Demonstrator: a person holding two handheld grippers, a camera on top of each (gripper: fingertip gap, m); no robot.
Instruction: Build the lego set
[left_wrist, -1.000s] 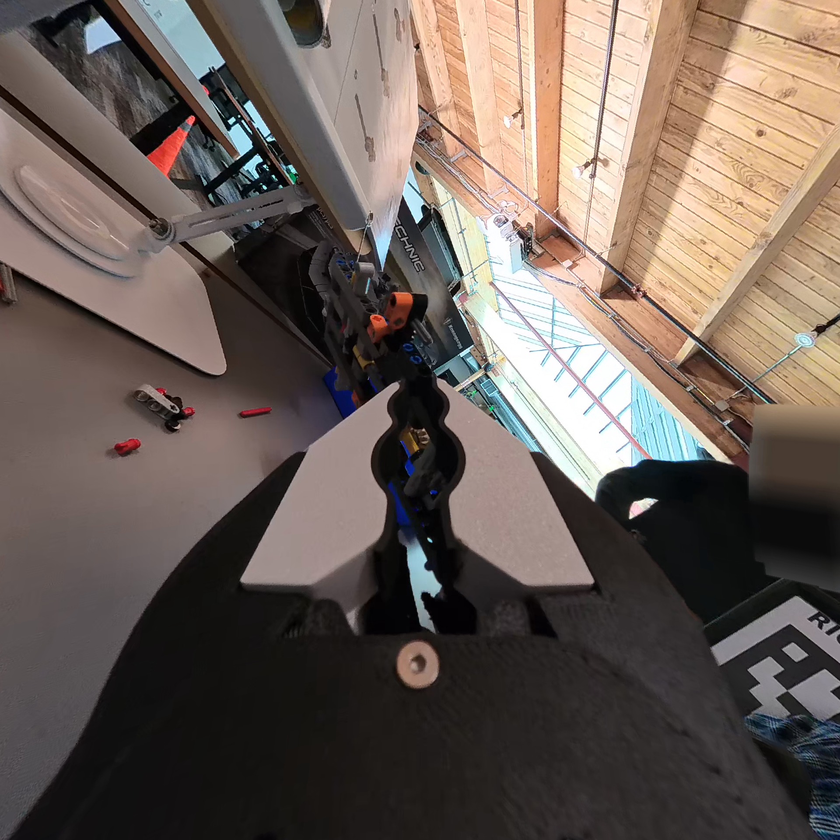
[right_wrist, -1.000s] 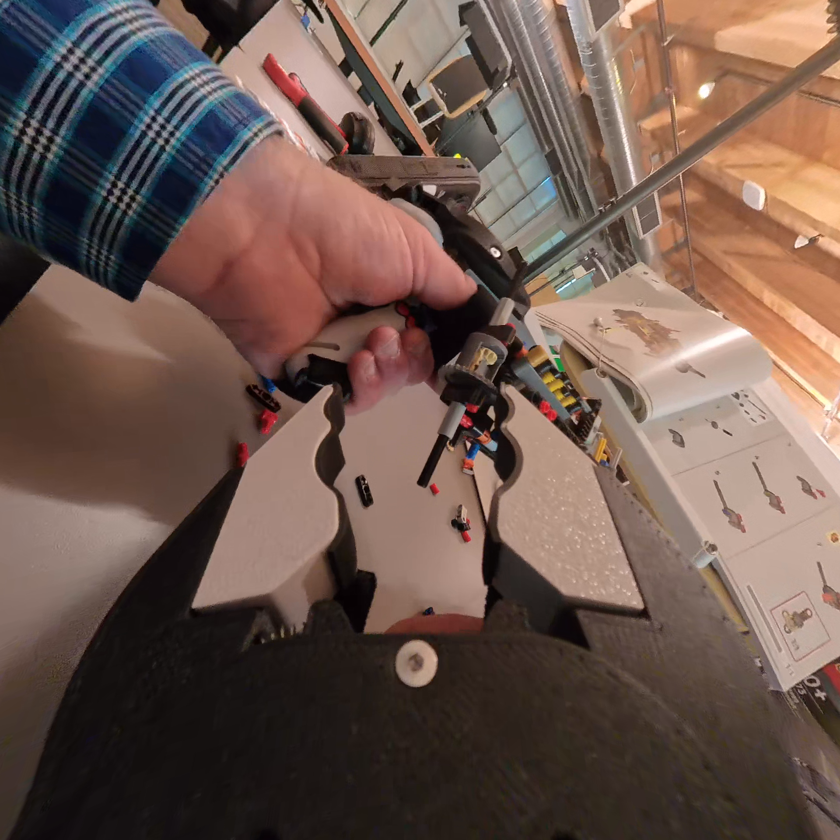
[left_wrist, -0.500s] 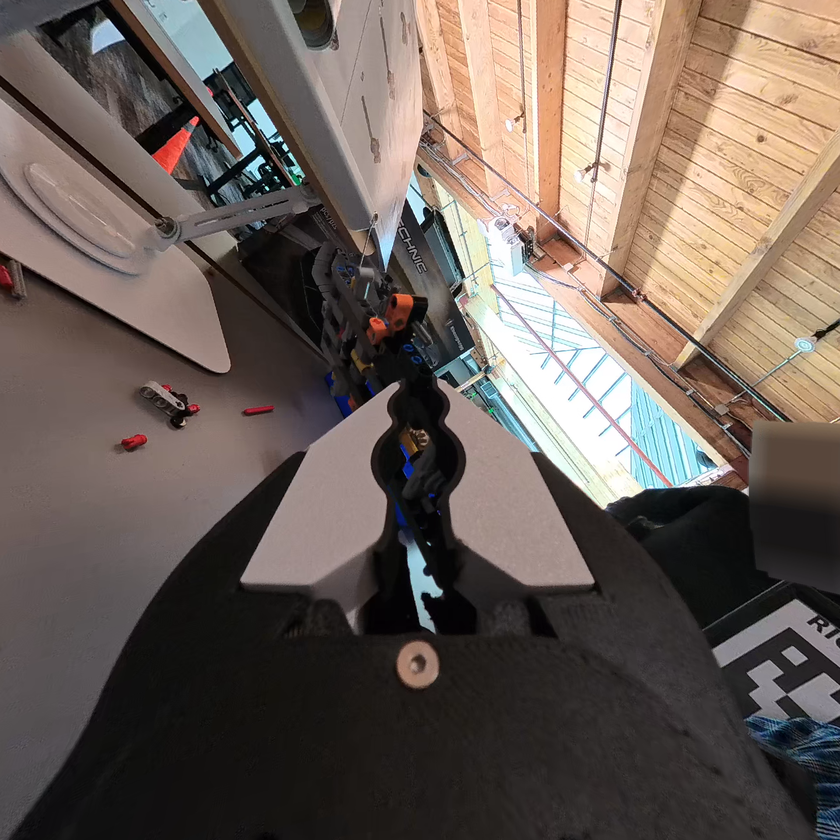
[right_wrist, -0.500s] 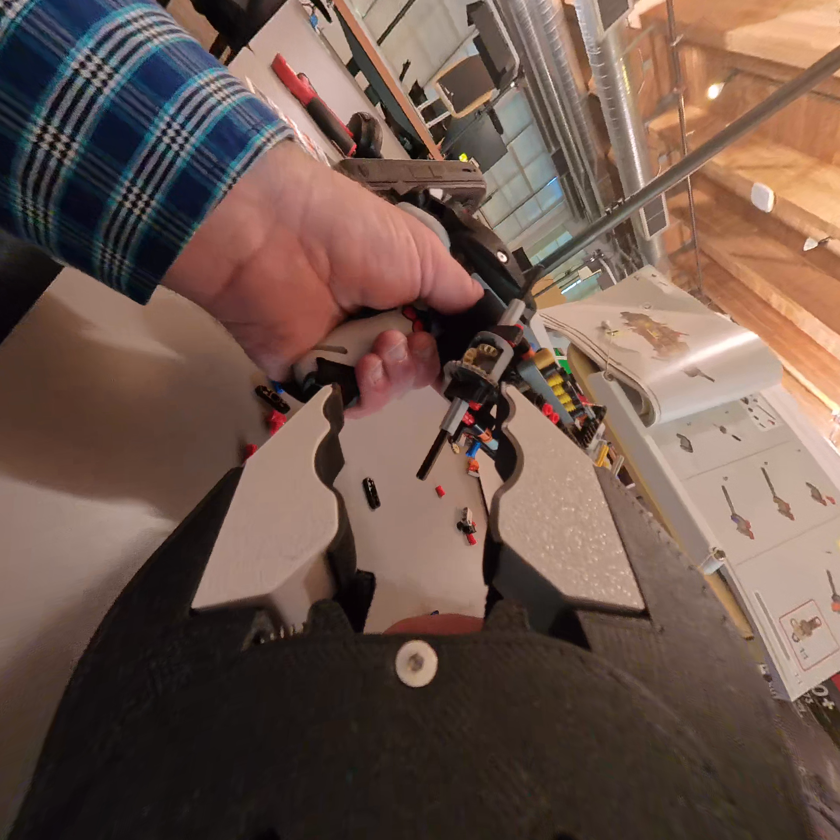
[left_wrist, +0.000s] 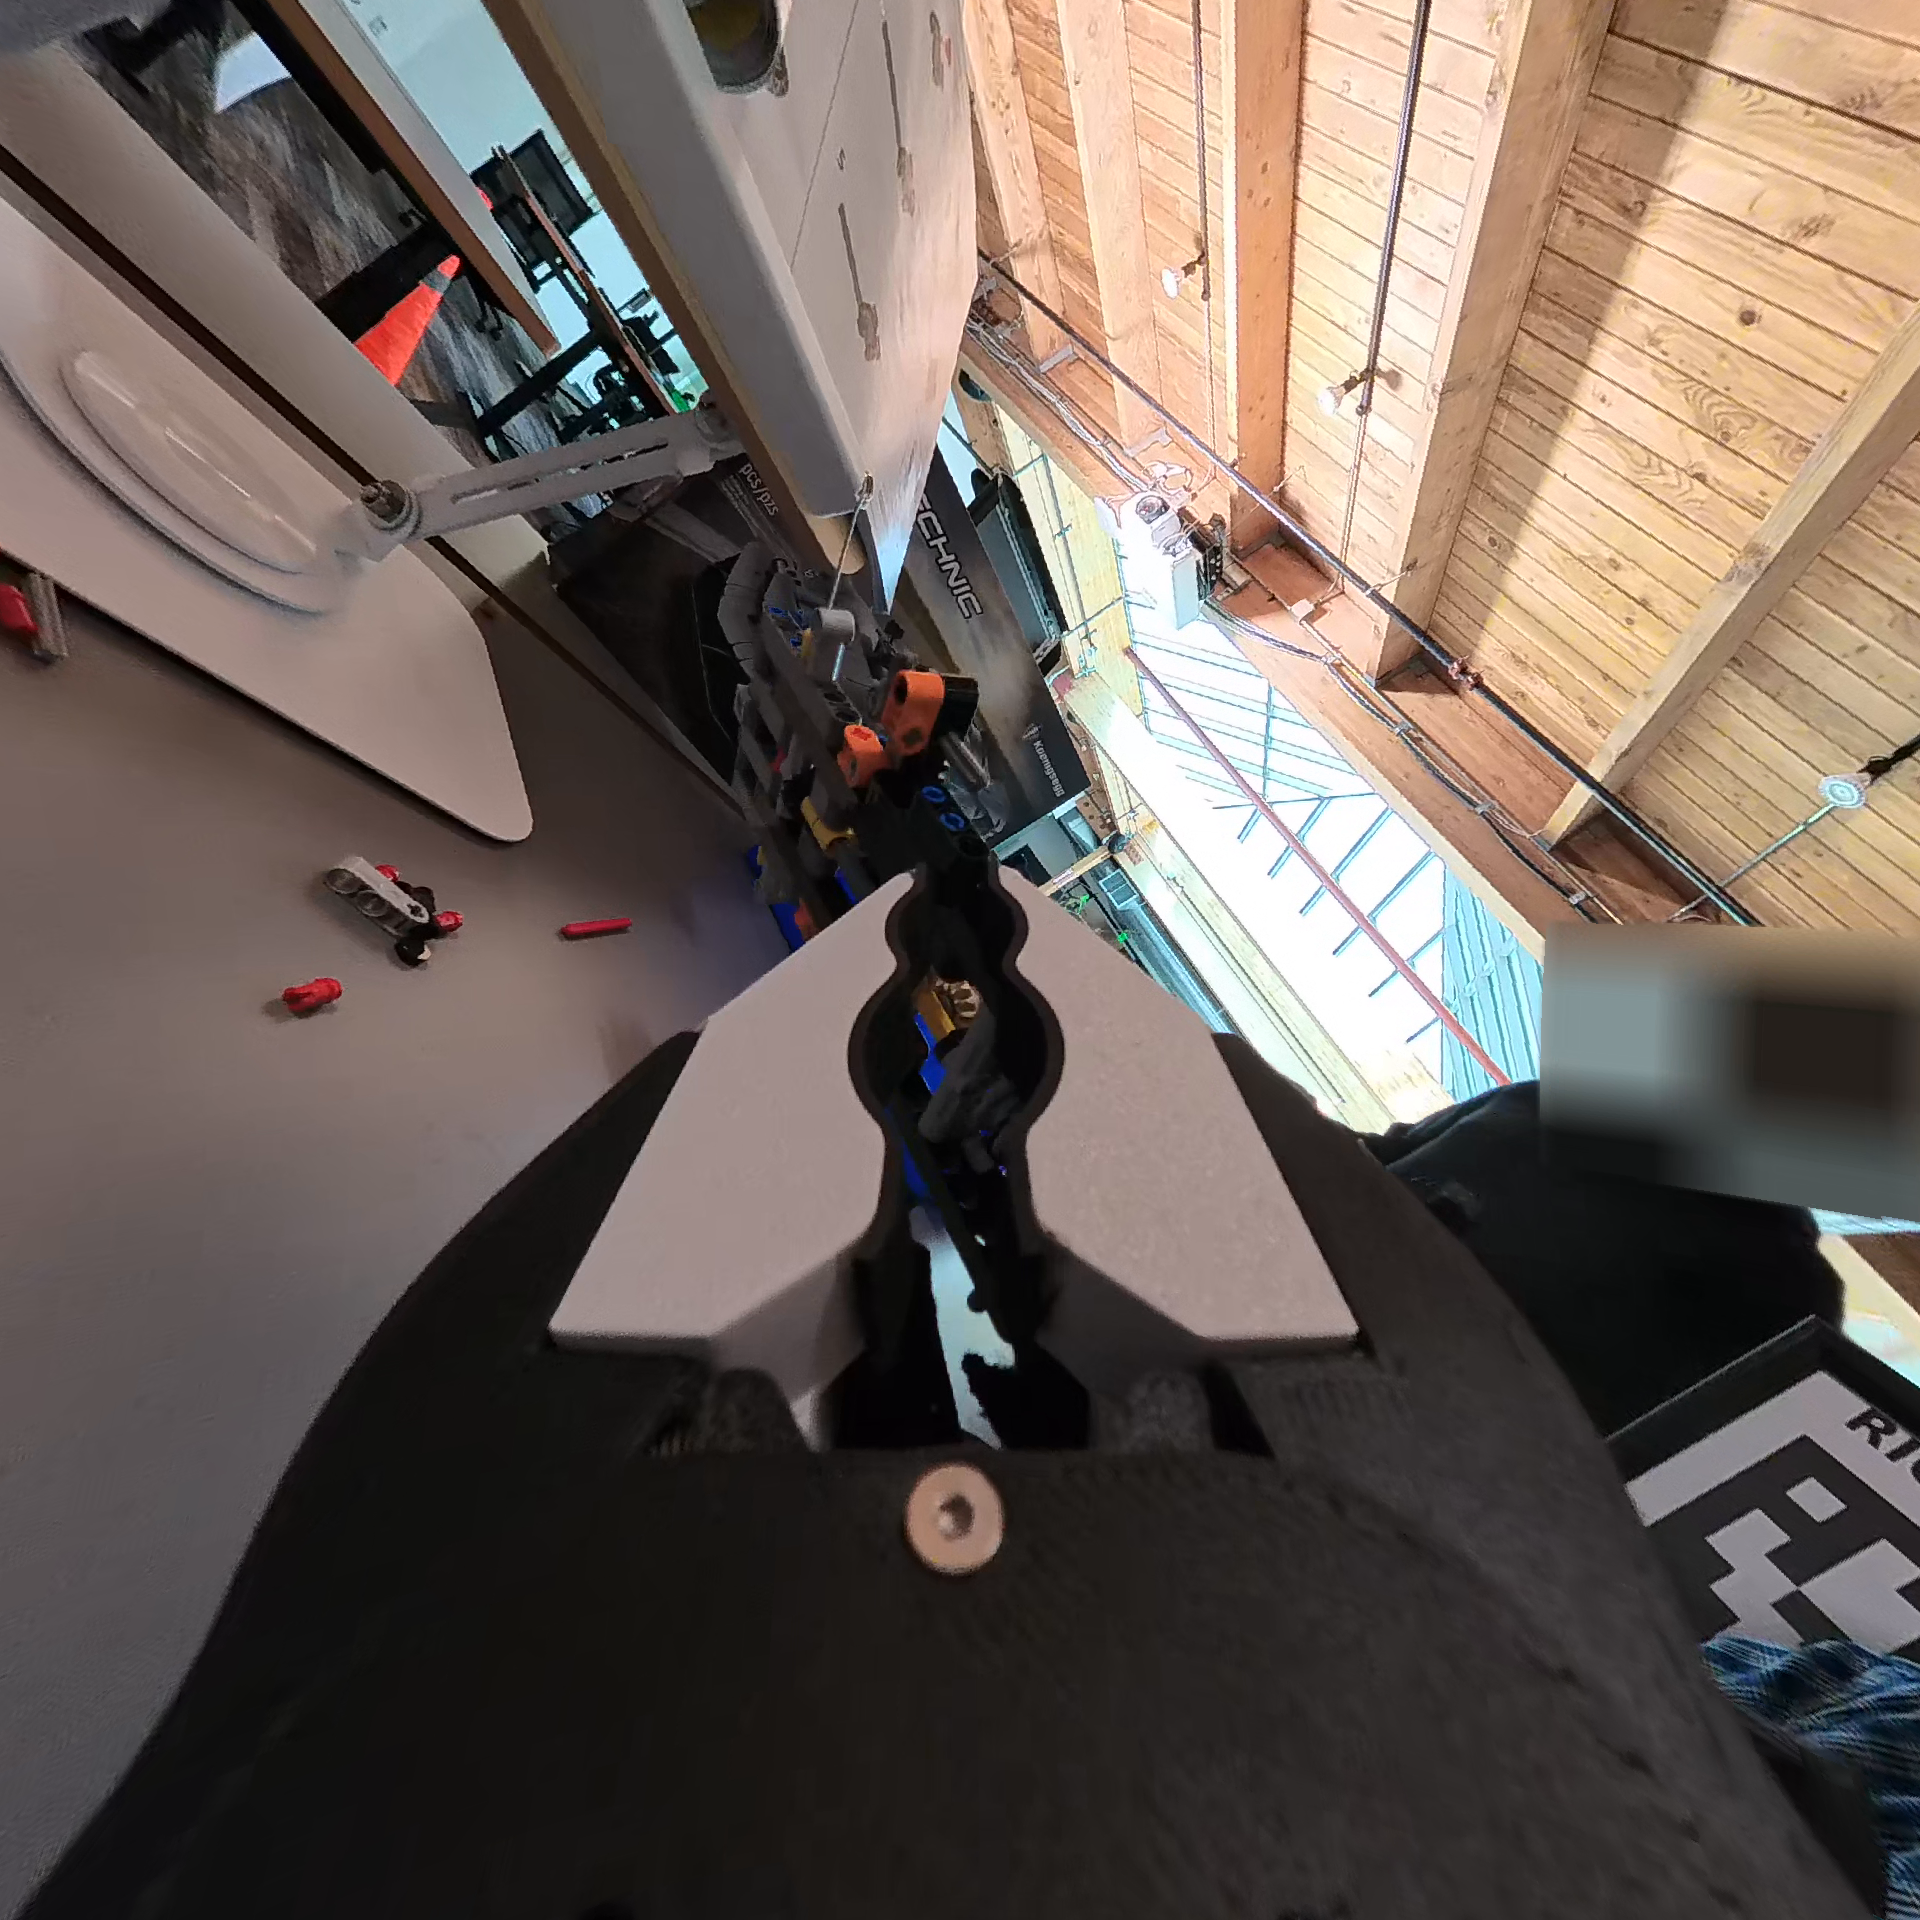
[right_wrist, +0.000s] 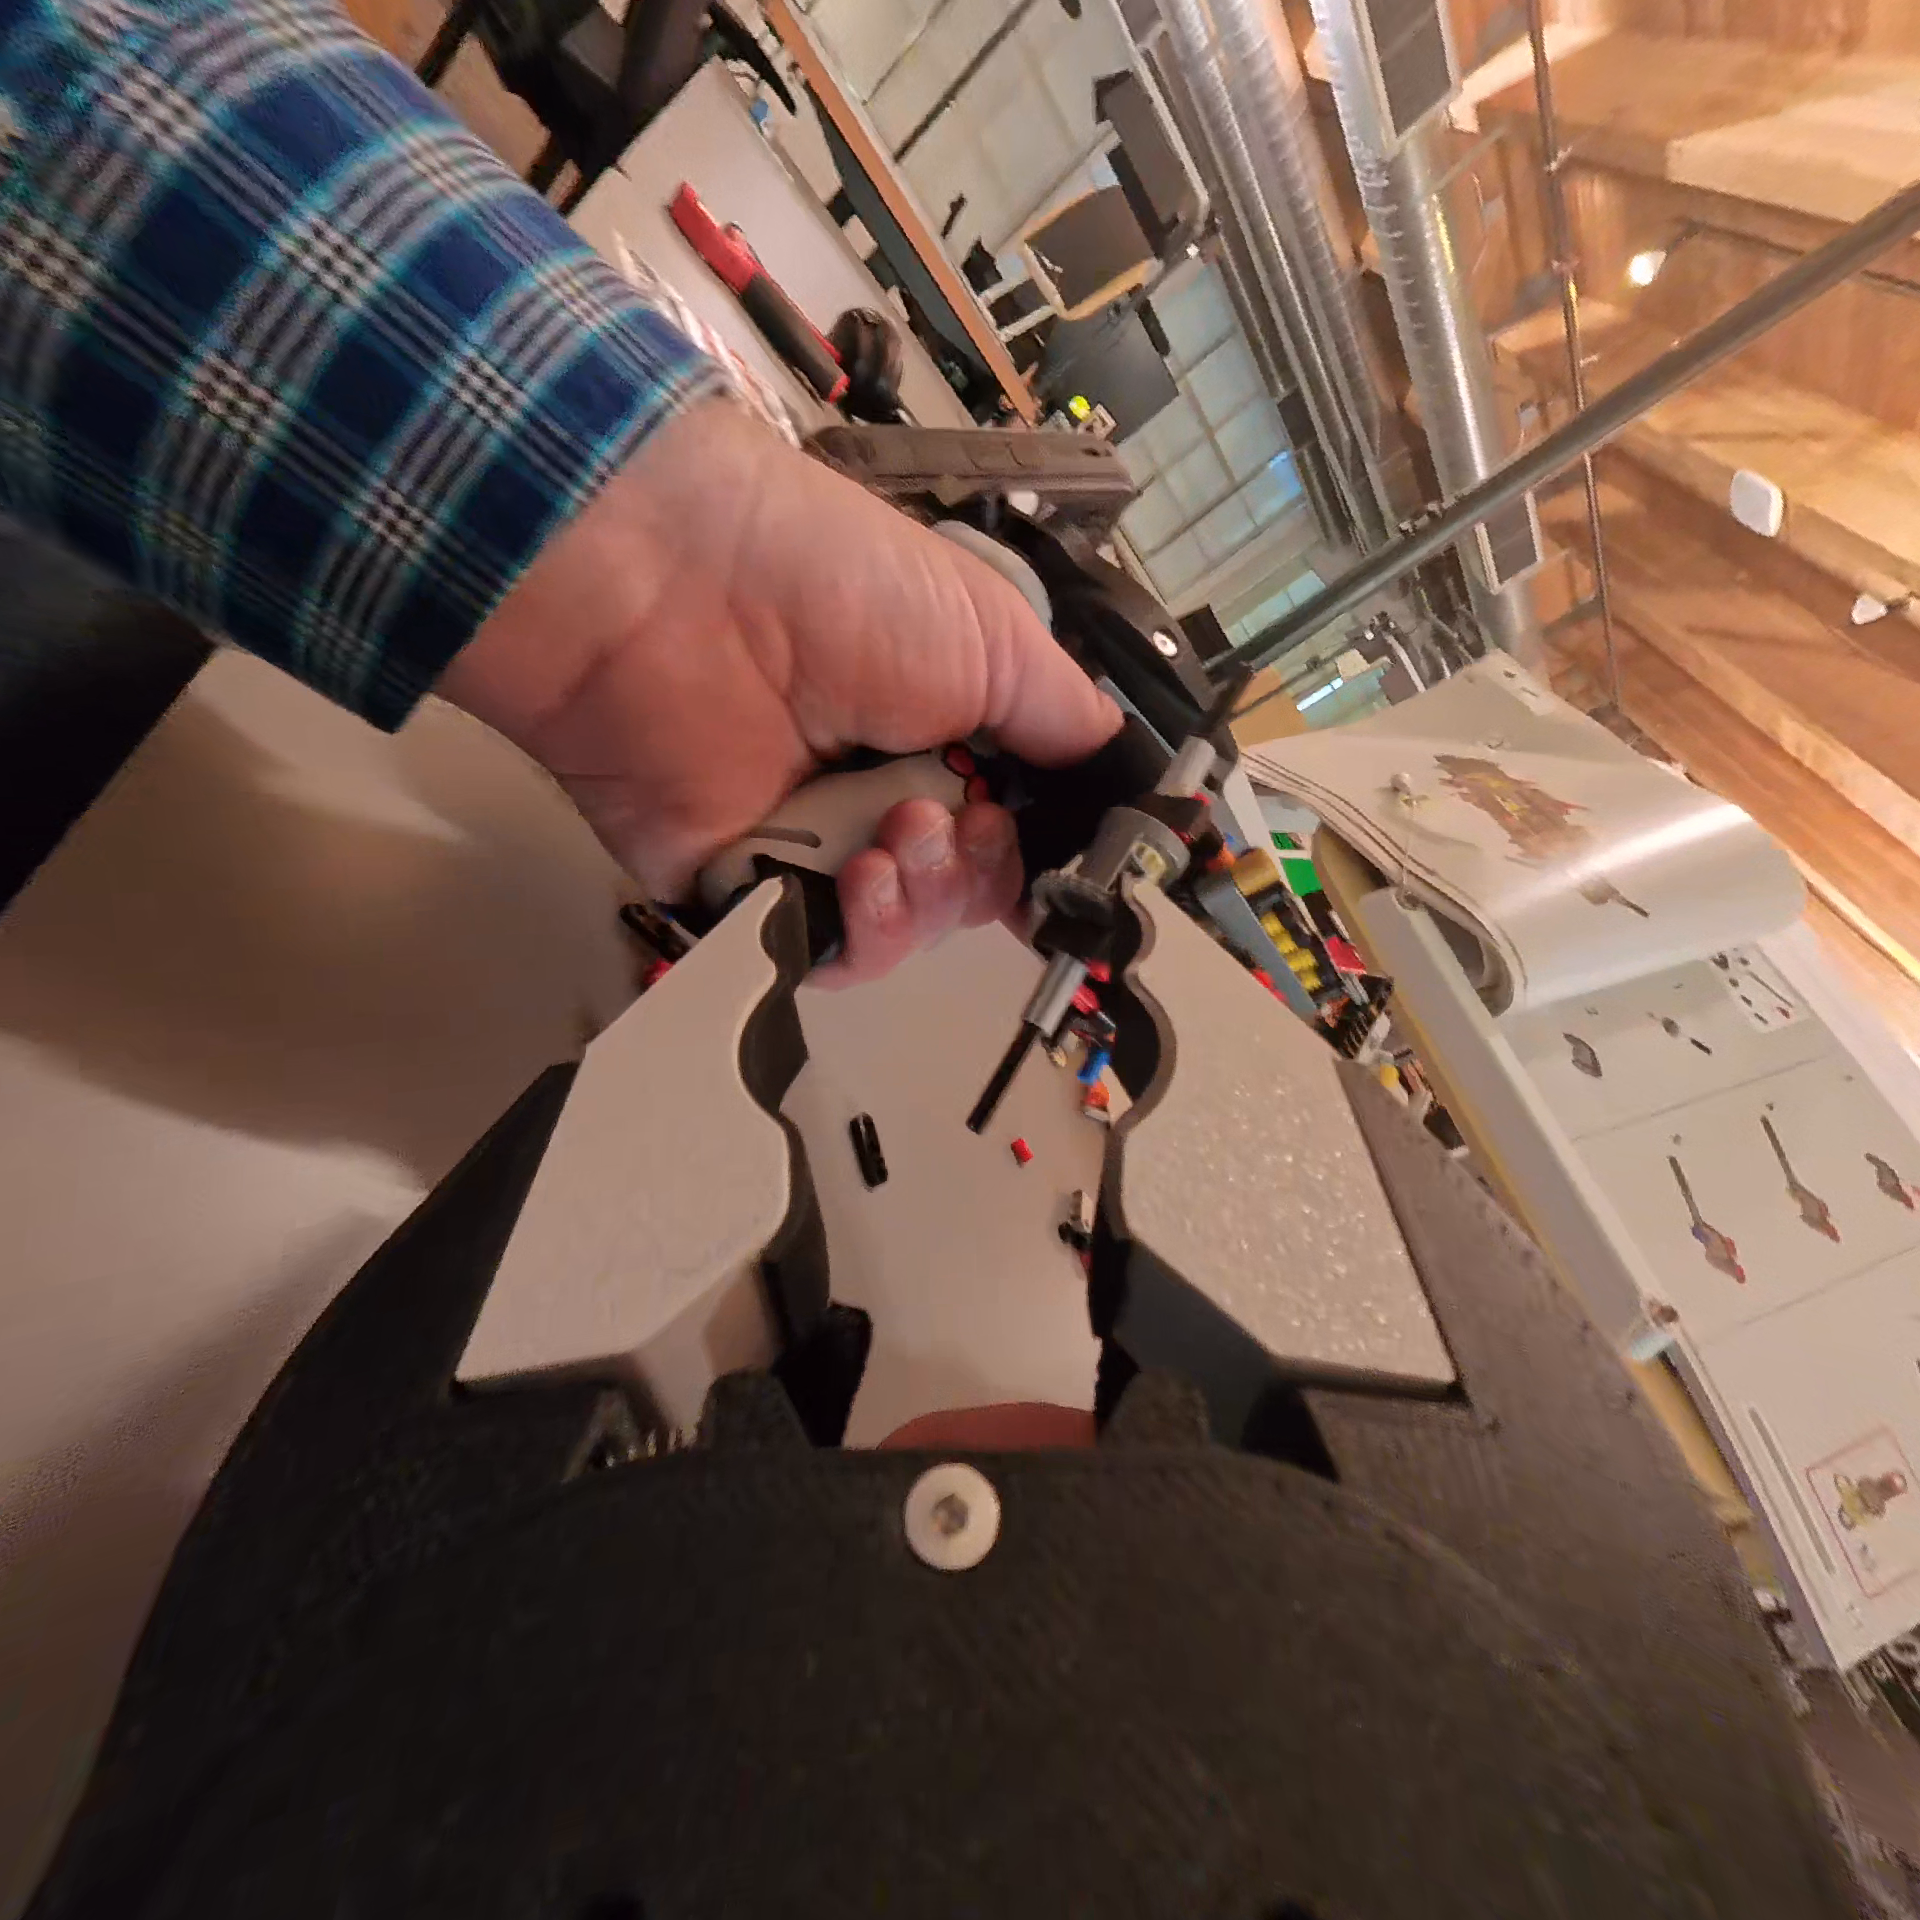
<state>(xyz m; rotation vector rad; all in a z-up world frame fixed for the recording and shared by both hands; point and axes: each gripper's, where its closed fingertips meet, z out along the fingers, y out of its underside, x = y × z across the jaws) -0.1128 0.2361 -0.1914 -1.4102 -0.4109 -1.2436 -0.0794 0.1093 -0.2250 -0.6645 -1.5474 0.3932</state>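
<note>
The model (left_wrist: 862, 748) is clamped in the left gripper (left_wrist: 951, 1049) and raised off the table (left_wrist: 208, 1195), presumably so the spread, empty right gripper (right_wrist: 951, 1049) beside it can work on its axle (right_wrist: 1023, 1049).

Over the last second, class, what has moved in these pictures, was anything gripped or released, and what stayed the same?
Little changed. In the right wrist view, the hand and the lego assembly it carries sit slightly nearer the open right claw. Nothing was gripped or released. The left claw stays shut on the assembly, and the loose red and grey pieces lie where they were on the table.
</note>
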